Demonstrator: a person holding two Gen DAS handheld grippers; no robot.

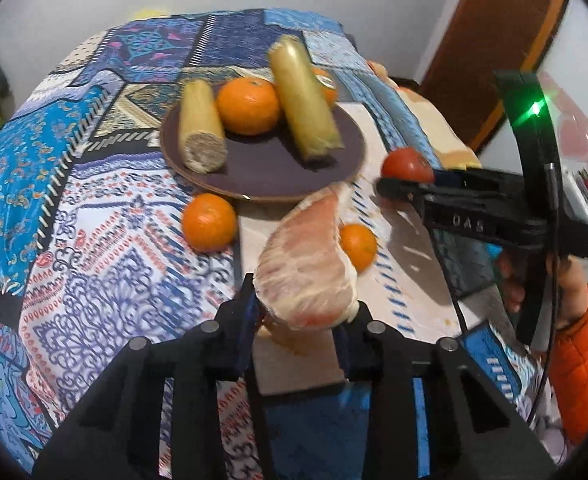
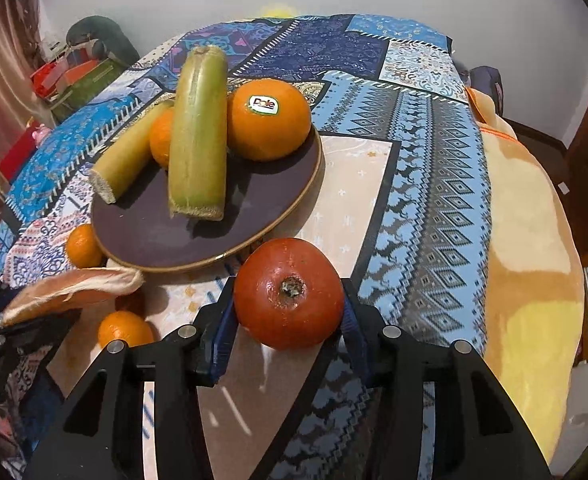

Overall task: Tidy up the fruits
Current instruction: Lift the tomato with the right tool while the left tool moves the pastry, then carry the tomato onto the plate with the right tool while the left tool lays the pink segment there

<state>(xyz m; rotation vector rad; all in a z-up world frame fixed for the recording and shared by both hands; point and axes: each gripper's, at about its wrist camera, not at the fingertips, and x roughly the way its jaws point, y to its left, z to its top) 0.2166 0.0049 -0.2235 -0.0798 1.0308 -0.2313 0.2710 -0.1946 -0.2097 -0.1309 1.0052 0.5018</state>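
A dark purple plate (image 1: 262, 176) (image 2: 154, 240) holds two sugarcane pieces (image 1: 304, 100) (image 2: 198, 136), a large Dole orange (image 2: 270, 120) and a smaller orange (image 1: 248, 106). My left gripper (image 1: 306, 312) is shut on a peeled pomelo wedge (image 1: 306, 260) (image 2: 70, 286), held above the cloth near the plate's front edge. My right gripper (image 2: 290, 312) is shut on a red tomato (image 2: 290, 292) (image 1: 406, 164), just right of the plate. Two small mandarins (image 1: 208, 222) (image 1: 358, 246) lie on the cloth by the plate's front.
A patterned blue patchwork cloth (image 2: 422, 184) covers the table. An orange-yellow blanket (image 2: 534, 240) lies at the right edge. Boxes and clutter (image 2: 74, 76) sit beyond the table at far left. A brown door (image 1: 494, 40) stands at the right.
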